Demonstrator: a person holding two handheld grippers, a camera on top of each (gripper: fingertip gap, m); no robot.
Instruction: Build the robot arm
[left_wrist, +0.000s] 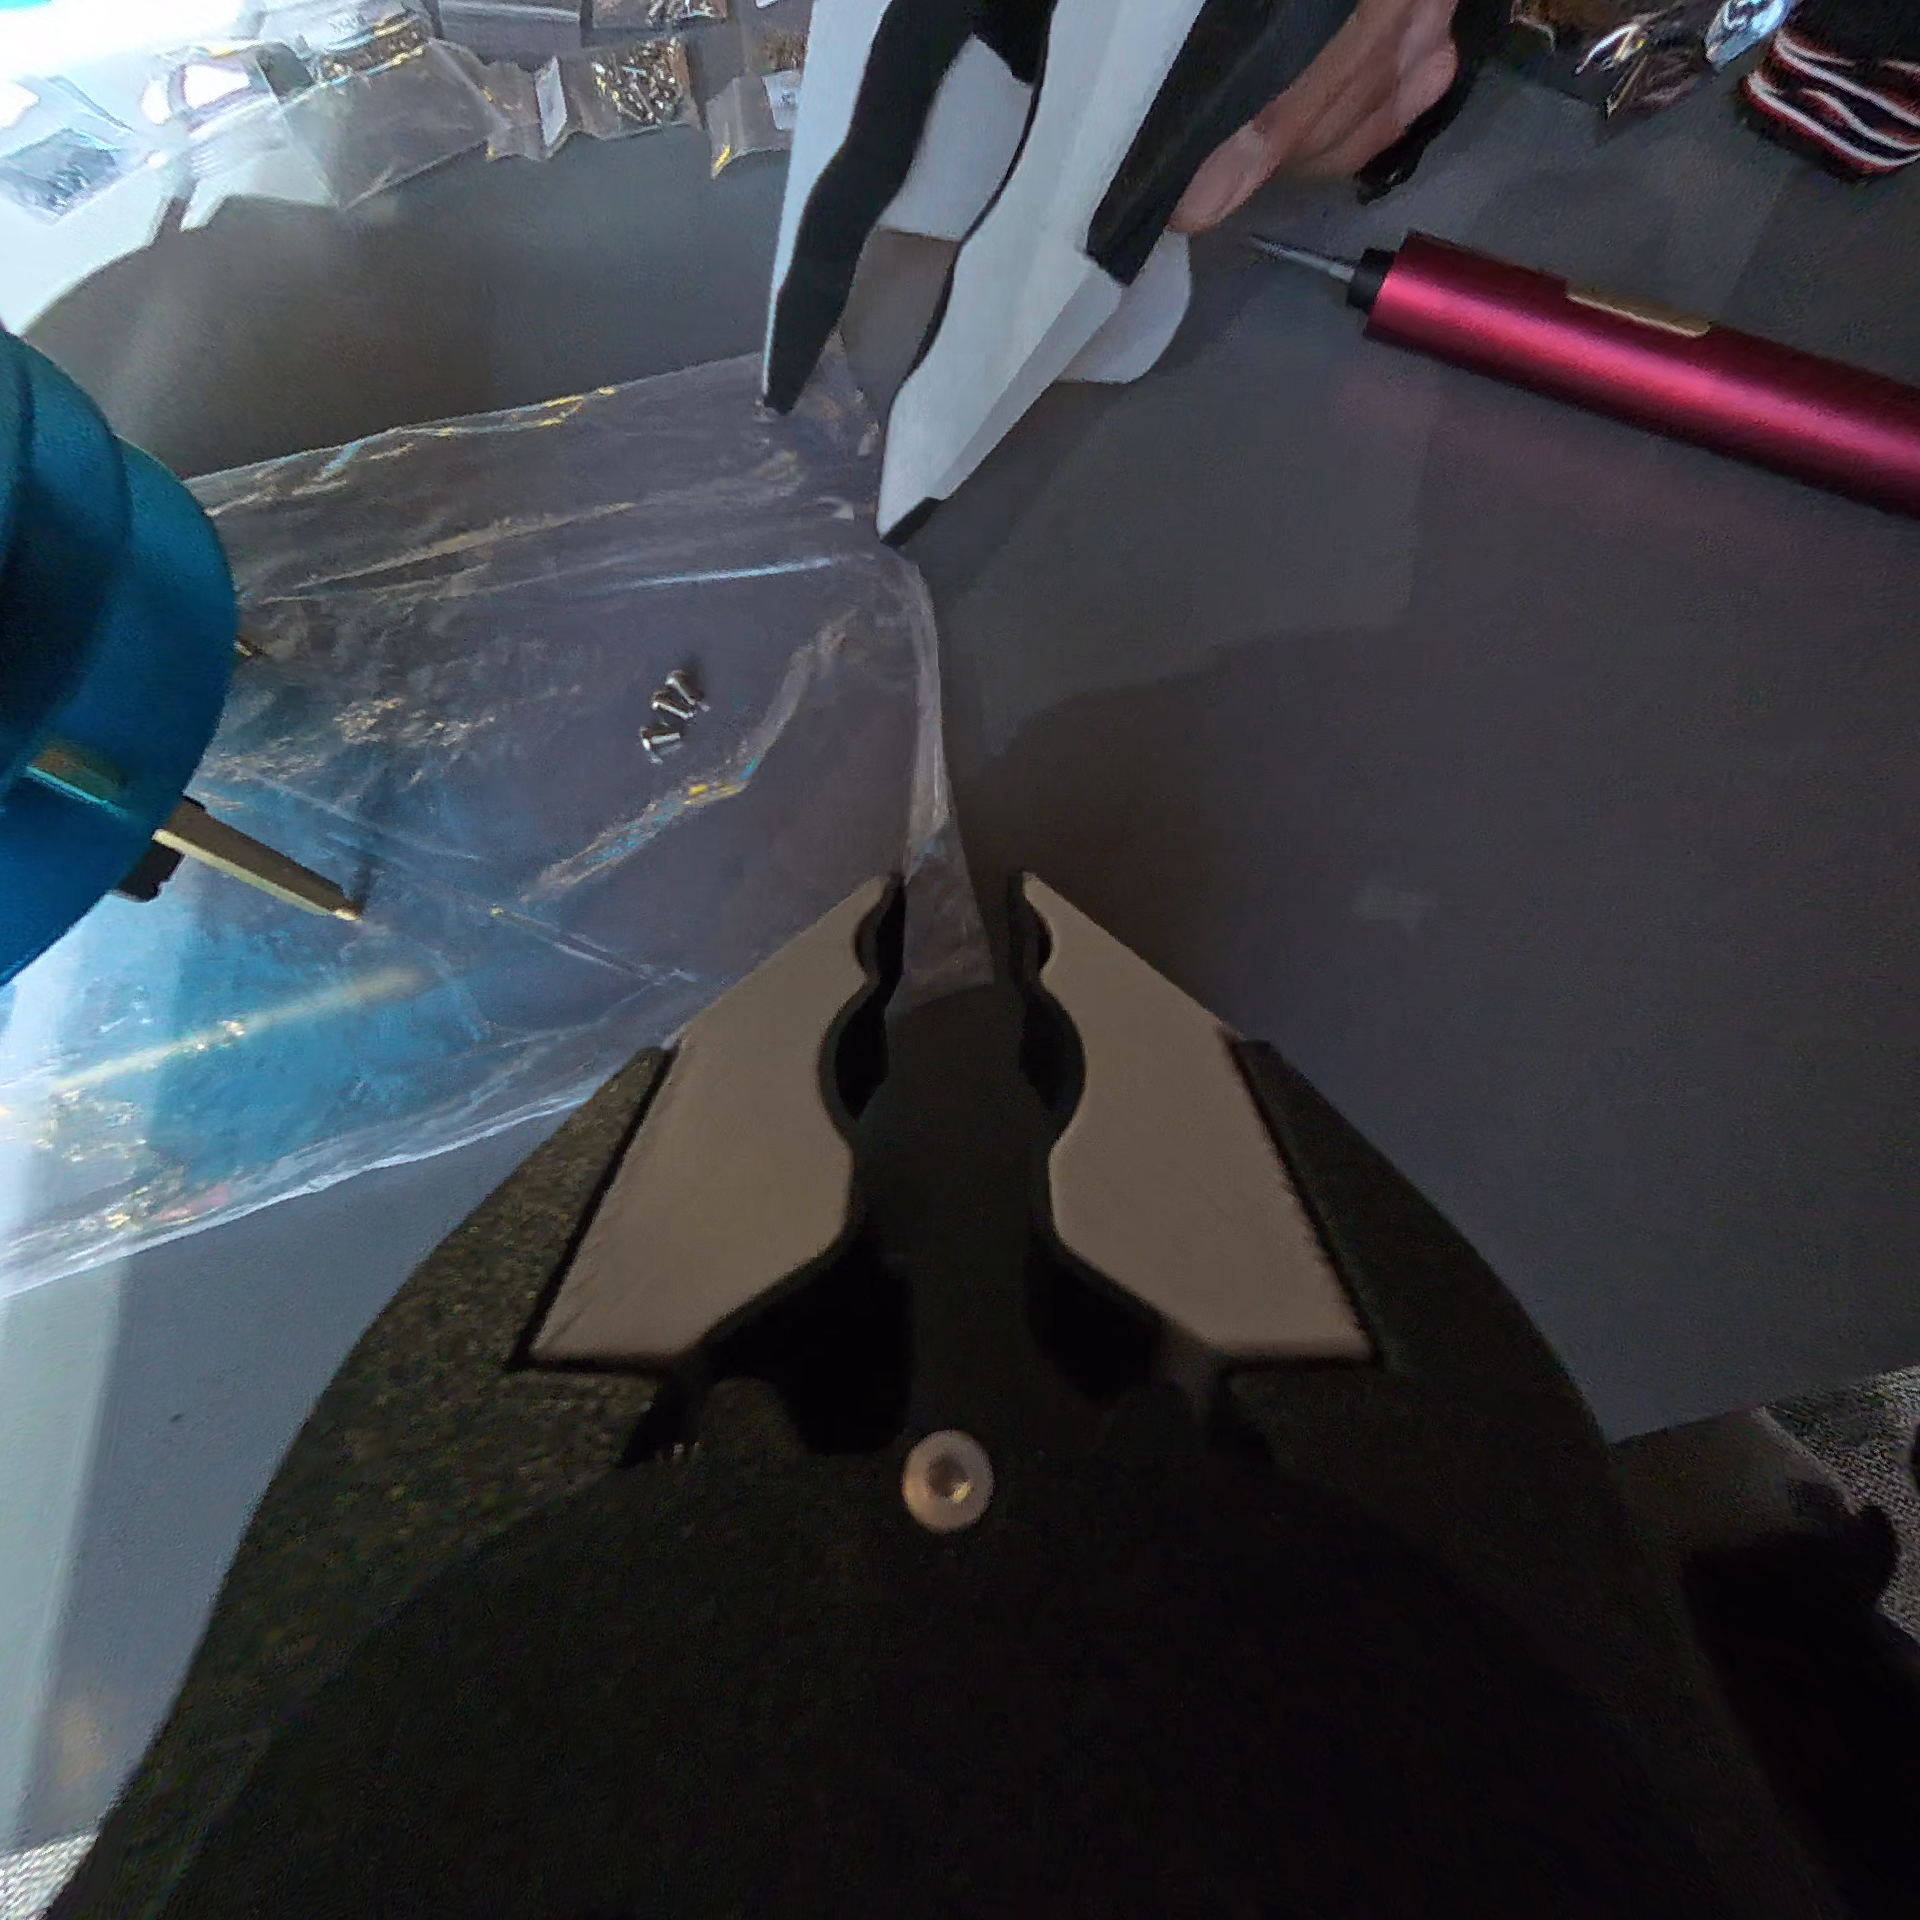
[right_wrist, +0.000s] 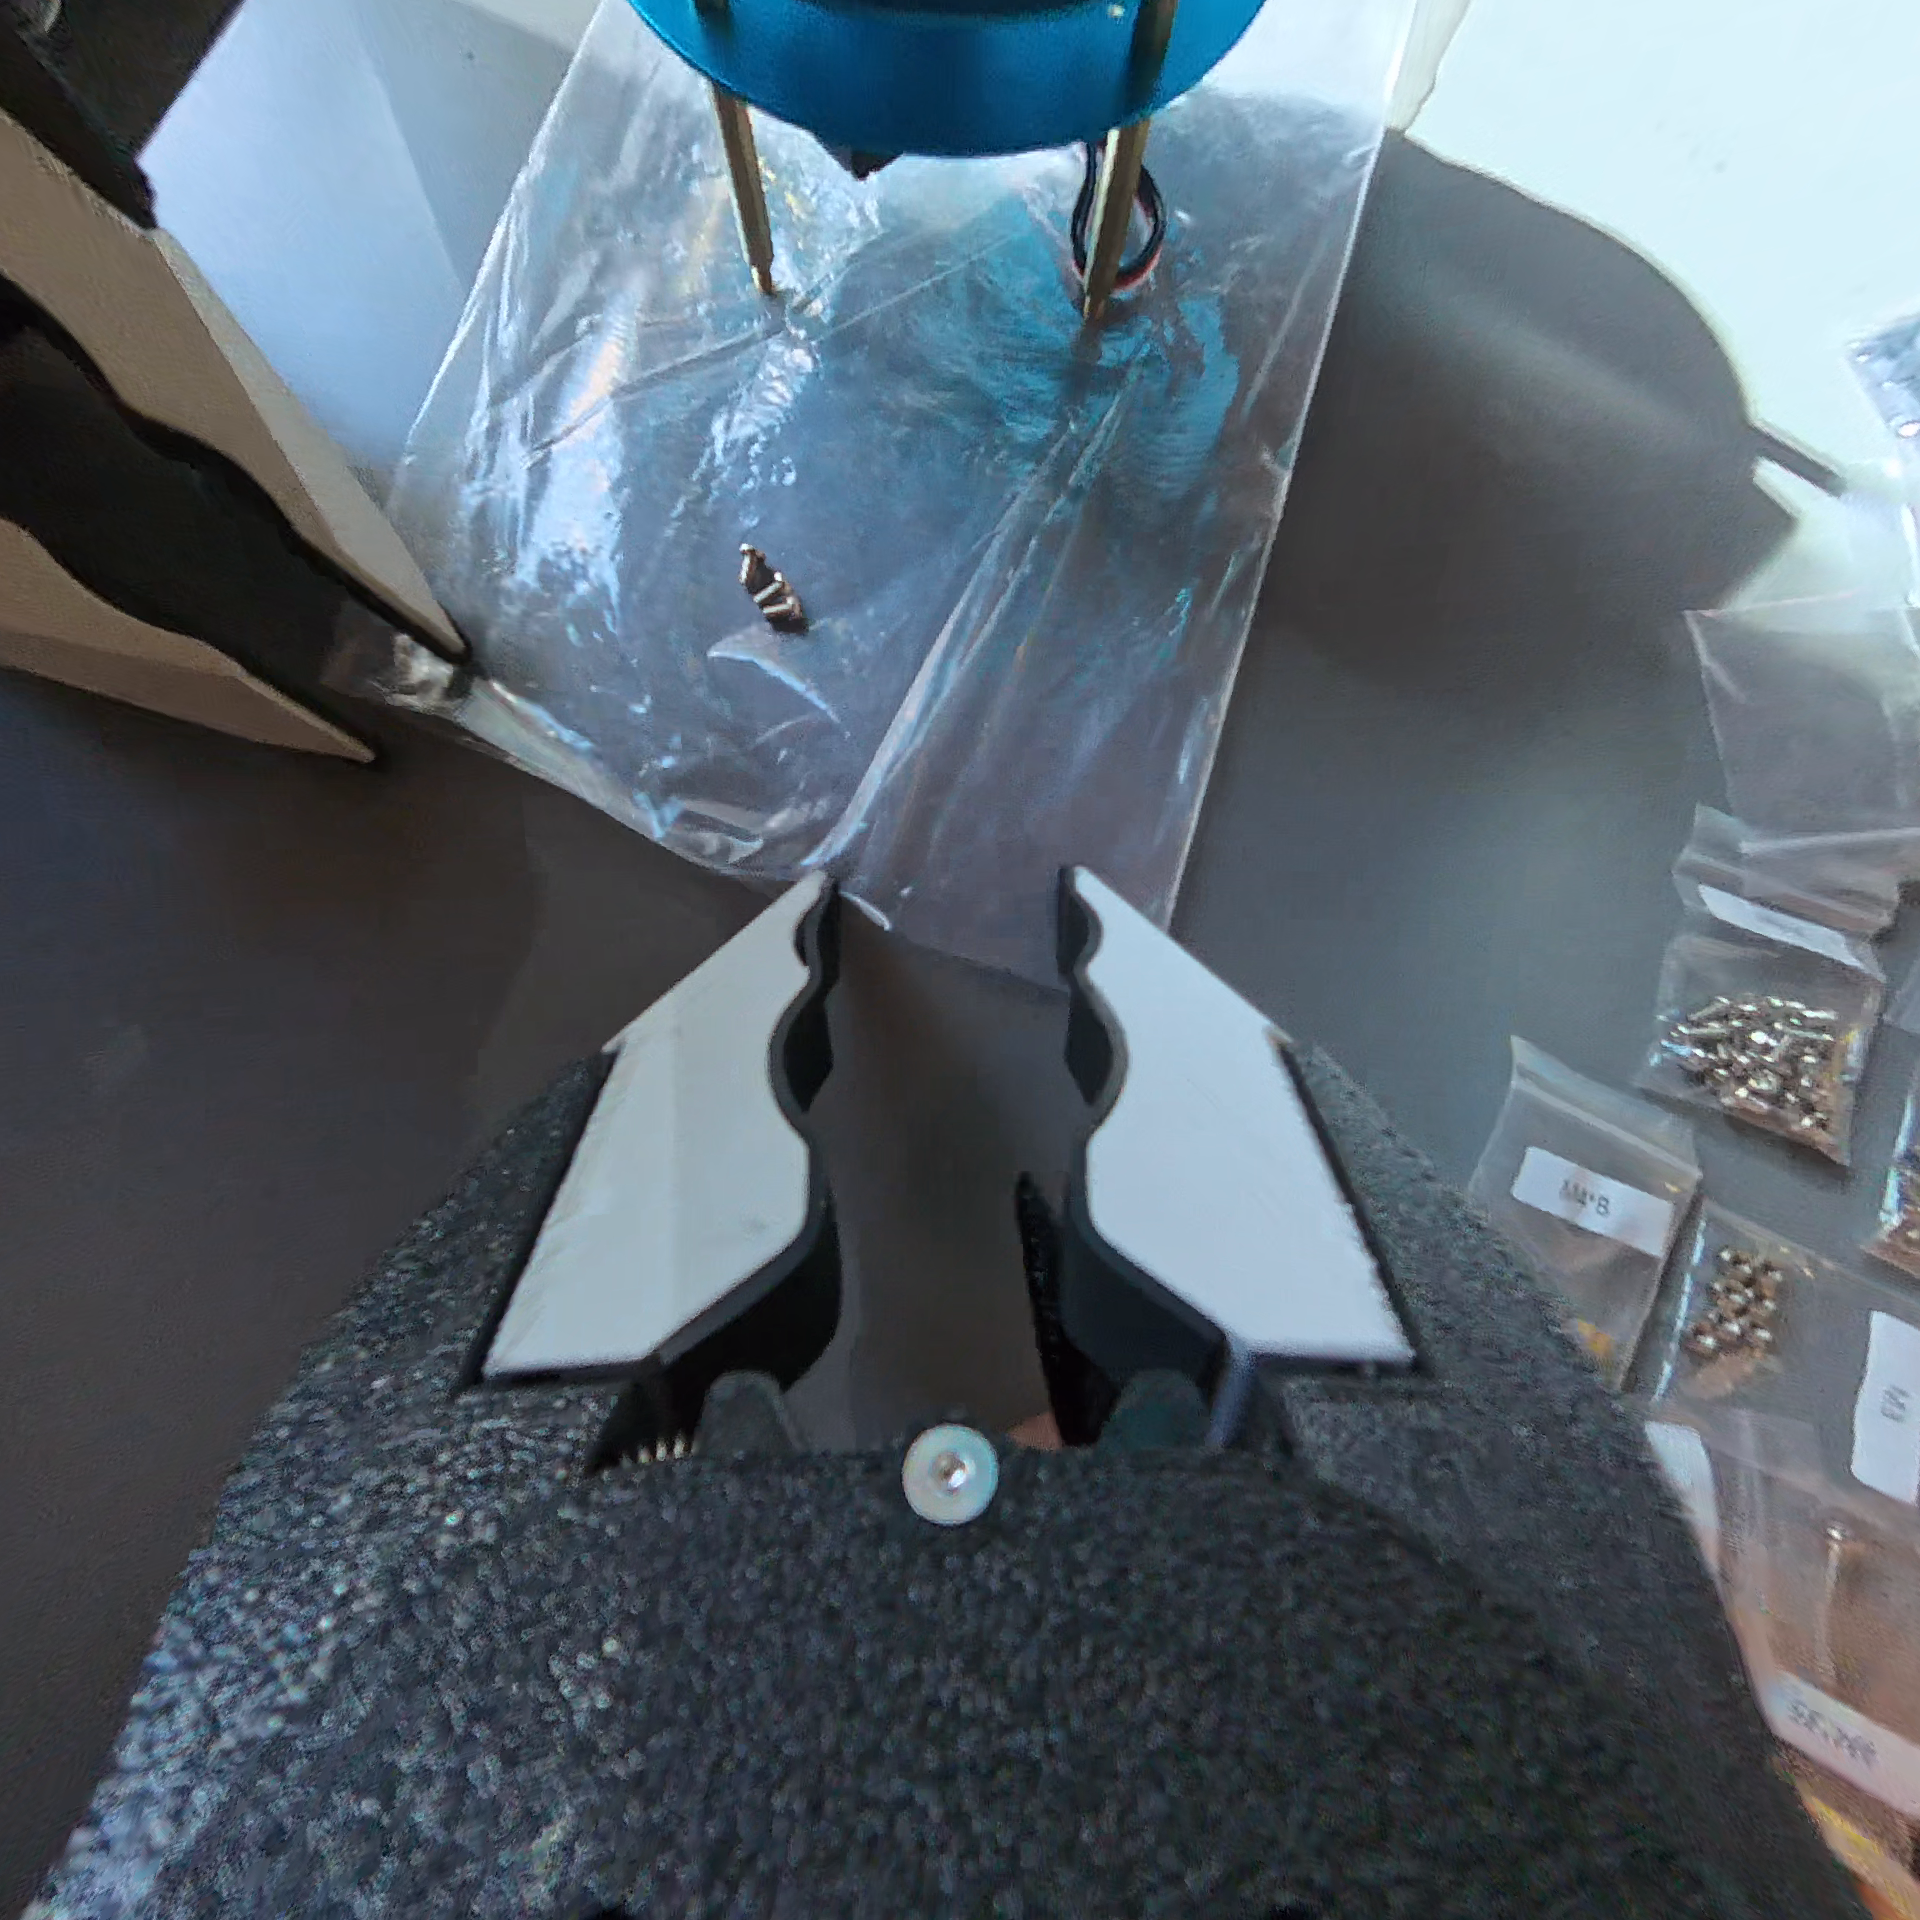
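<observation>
Clear crinkled plastic bag (left_wrist: 582, 665) corner pinched in my left claw (left_wrist: 961, 894); right claw (right_wrist: 945, 894) gapes empty at its lower-centre edge.

Your left gripper (left_wrist: 956, 894) has white fingers edged in black on a speckled black body; your right gripper (right_wrist: 945, 894) matches. The plastic bag (left_wrist: 499, 665) is clear, its screws (left_wrist: 670, 712) silvery. At nine o'clock the round part (left_wrist: 94, 665) is teal with brass pins. At two o'clock, the screwdriver (left_wrist: 1642, 364) is magenta. The bench (left_wrist: 1403, 831) is dark grey.
</observation>
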